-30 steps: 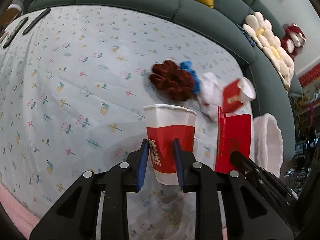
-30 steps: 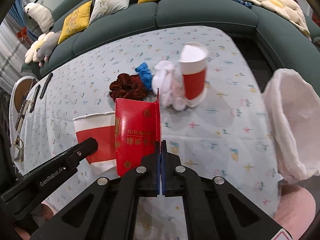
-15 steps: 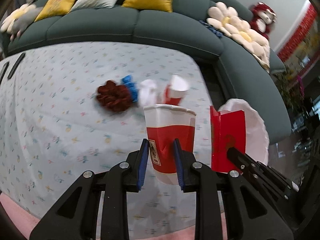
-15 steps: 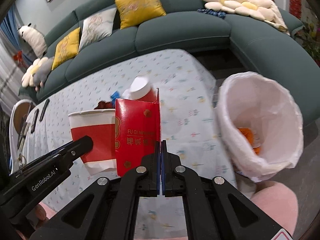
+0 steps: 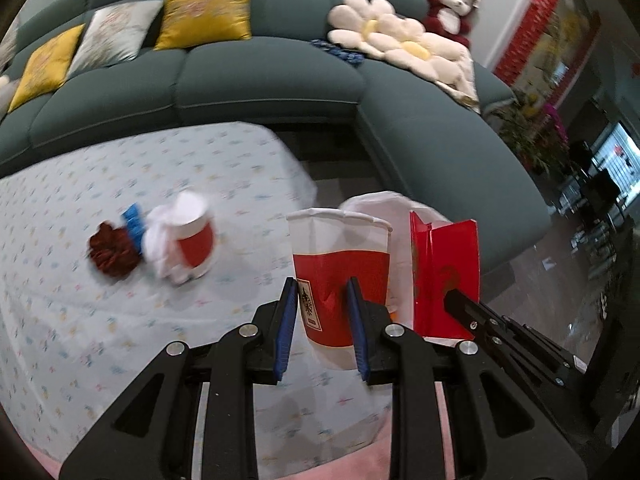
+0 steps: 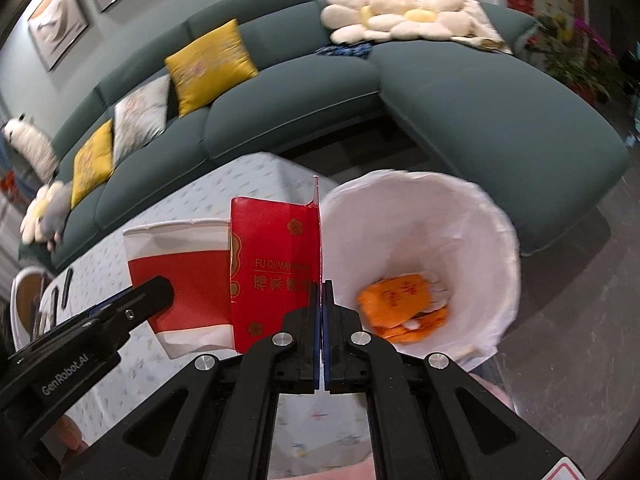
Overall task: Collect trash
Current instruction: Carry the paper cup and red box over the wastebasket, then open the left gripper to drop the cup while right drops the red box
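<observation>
My left gripper (image 5: pixel 323 320) is shut on a red and white paper cup (image 5: pixel 340 272) and holds it upright above the table's right end. The cup also shows in the right wrist view (image 6: pixel 180 276). My right gripper (image 6: pixel 321 320) is shut on a red paper box (image 6: pixel 276 264), held next to the cup; the box also shows in the left wrist view (image 5: pixel 446 272). A white-lined trash bin (image 6: pixel 432 232) stands on the floor just right of both, with orange wrappers (image 6: pixel 400 304) inside. In the left wrist view its rim (image 5: pixel 376 202) shows behind the cup.
On the floral tablecloth (image 5: pixel 120 320) stand a second red cup (image 5: pixel 194 236), white crumpled tissue (image 5: pixel 160 248), a blue item (image 5: pixel 134 220) and a dark red scrunchie (image 5: pixel 110 254). A dark green sofa (image 5: pixel 260 84) with cushions curves behind the table and bin.
Both grippers have carried the cup and the red box rightward off the table middle toward the bin. The bin now sits directly beside the box, its inside in view.
</observation>
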Motion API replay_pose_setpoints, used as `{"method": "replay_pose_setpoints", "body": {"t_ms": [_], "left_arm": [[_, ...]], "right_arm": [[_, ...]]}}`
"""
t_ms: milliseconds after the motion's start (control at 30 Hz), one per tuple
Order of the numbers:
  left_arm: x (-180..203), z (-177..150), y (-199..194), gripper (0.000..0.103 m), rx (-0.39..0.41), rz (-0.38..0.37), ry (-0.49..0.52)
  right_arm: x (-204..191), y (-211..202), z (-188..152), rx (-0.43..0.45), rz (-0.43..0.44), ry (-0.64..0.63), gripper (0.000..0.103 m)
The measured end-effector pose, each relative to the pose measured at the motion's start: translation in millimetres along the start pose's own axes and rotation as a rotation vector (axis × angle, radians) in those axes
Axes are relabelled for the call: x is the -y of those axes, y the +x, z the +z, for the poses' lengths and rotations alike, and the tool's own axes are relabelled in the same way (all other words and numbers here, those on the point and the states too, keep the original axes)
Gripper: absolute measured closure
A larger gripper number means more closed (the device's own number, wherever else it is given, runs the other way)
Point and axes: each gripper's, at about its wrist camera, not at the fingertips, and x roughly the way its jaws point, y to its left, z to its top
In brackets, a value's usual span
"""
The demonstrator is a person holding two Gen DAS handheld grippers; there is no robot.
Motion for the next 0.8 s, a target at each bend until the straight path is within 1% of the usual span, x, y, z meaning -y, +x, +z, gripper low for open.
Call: {"method": "replay_pose_setpoints", "body": {"t_ms": [233, 367, 500, 567, 633, 800], "left_arm": [[44.4, 14.3, 18.4, 0.078, -0.005, -0.050, 0.060], [62.5, 19.2, 30.9, 0.078, -0.019, -0.067, 0.094], [70.3, 20.7, 38.9, 0.078, -0.022, -0.091, 0.106], [72.6, 21.4, 39.9, 0.072, -0.004, -0.090, 0.109], [74.6, 23.0, 40.5, 0.062, 0.001, -0.089, 0.111], [74.4, 25.3, 39.8, 0.059, 0.006, -0.076, 0.107]], "right_arm": [[50.4, -8.1, 9.8, 0.028, -0.045, 0.075, 0.102], [69.5, -7.5, 14.2, 0.032, -0.066, 0.103, 0.102], [82.3, -2.9, 23.0, 0.033, -0.077, 0.121, 0.102], [85.0, -0.9, 25.7, 0.033, -0.081, 0.122, 0.102], [86.4, 1.1, 28.9, 0.034, -0.082, 0.121, 0.102], [86.7, 3.9, 33.3, 0.035, -0.079, 0.123, 0.102]]}}
